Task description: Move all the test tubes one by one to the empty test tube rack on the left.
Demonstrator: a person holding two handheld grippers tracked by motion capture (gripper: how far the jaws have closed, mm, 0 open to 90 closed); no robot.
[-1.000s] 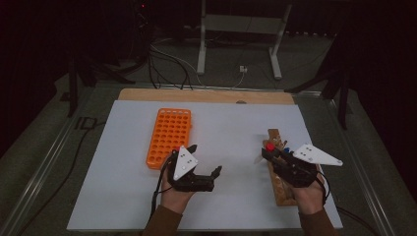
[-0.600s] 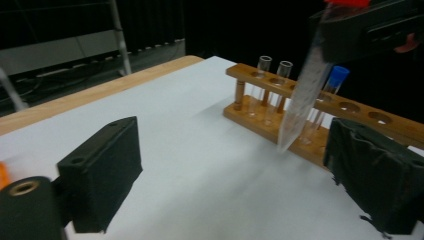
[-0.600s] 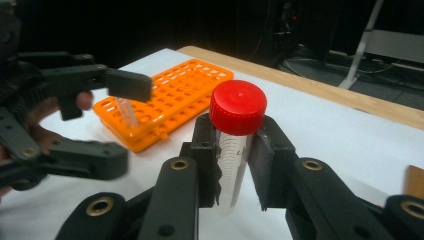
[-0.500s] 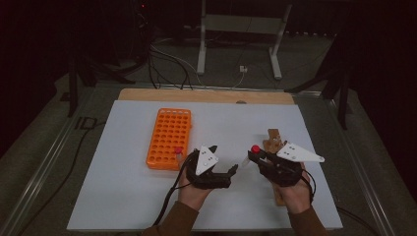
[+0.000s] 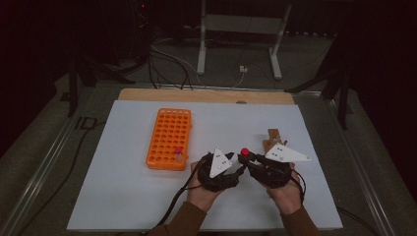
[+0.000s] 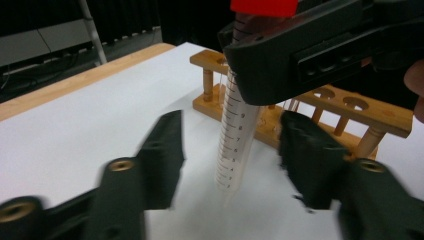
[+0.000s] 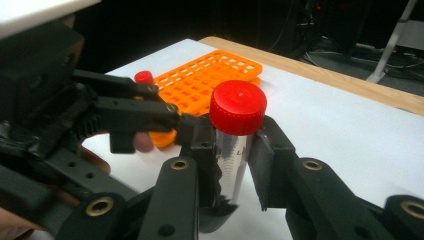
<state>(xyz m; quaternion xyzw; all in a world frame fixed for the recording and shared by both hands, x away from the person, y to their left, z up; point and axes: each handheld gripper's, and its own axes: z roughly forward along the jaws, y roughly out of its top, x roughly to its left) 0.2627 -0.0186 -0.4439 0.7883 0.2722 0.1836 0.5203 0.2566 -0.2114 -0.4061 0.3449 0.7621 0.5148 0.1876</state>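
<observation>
Right tool [image 7: 235,165] grips our red-capped tube [image 7: 235,150] upright, so the left tool's [image 6: 230,150] just-closing, still untouching jaws can take its lower end.

The two hands are meeting low over the tabletop [image 5: 123,196]. The right tongs [image 7: 234,165] are clamping a capped tube [image 7: 235,145] upright. The left tongs [image 6: 230,160] have just been closing around its lower end, pads not yet touching.
</observation>
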